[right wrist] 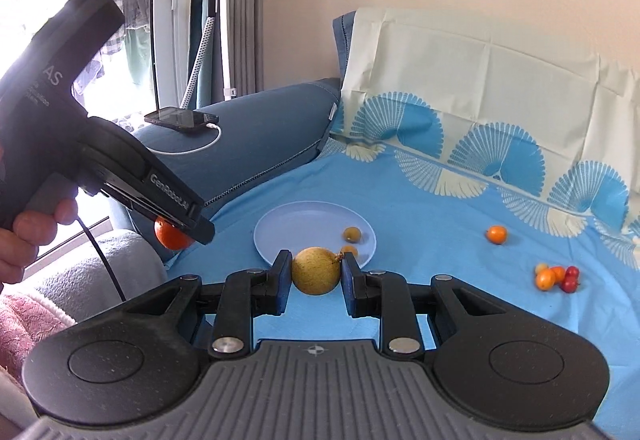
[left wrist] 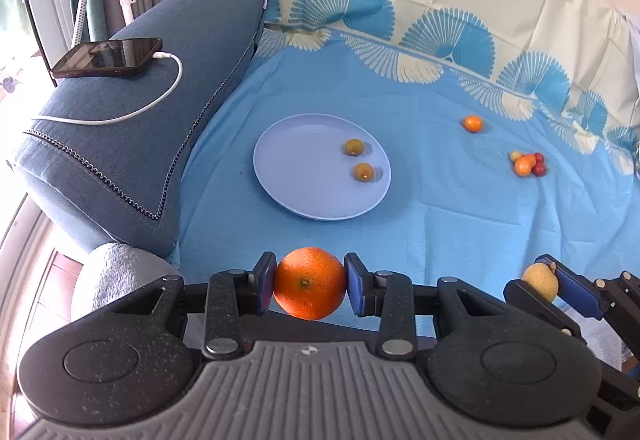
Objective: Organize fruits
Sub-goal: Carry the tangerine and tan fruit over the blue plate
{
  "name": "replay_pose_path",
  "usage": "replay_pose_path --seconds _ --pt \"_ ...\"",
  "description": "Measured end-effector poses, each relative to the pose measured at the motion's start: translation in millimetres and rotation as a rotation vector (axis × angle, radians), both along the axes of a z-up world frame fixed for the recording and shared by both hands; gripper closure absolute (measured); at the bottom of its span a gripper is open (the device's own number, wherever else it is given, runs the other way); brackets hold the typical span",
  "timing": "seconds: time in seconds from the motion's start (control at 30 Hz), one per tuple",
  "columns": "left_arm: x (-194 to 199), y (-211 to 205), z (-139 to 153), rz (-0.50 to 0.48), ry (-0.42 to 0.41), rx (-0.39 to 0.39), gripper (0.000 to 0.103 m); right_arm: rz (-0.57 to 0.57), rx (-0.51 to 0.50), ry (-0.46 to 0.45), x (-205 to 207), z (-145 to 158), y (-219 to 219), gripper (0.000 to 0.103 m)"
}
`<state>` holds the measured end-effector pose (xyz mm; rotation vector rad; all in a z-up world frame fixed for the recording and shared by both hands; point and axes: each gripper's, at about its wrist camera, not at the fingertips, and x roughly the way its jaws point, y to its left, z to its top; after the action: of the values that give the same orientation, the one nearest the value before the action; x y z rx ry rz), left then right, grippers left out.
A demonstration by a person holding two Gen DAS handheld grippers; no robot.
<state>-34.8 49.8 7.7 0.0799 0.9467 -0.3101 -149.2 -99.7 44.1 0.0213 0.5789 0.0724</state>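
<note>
Left wrist view: left gripper [left wrist: 310, 283] pinches the firm, round orange [left wrist: 309, 283] across its middle; right gripper [right wrist: 314, 271] pinches a small, hard, roll-prone yellow fruit [right wrist: 315, 270].

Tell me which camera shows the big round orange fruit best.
The left wrist view: the big round orange fruit sits whole and close between the left gripper pads. In the right wrist view only a sliver of it peeks out beneath that gripper's black body.

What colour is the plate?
Pale lavender-blue plate, clearest in the left wrist view.
</note>
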Motion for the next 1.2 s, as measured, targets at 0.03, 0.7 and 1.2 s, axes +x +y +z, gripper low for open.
replay_pose_path --seconds 0.03,0.7,1.2 --pt "-0.3 1.7 0.6 0.001 -0.001 -0.006 0.062 0.001 -0.005 0.000 0.3 0.3 1.3 0.076" --pt "12.6 17.6 -13.2 0.028 0.034 -0.035 0.062 0.021 -0.036 0.049 14.7 -3.1 9.8 0.076" --pt "58.7 19.4 -26.5 0.074 0.066 -0.015 0.062 0.018 -0.019 0.123 59.2 -20.0 0.7 0.076"
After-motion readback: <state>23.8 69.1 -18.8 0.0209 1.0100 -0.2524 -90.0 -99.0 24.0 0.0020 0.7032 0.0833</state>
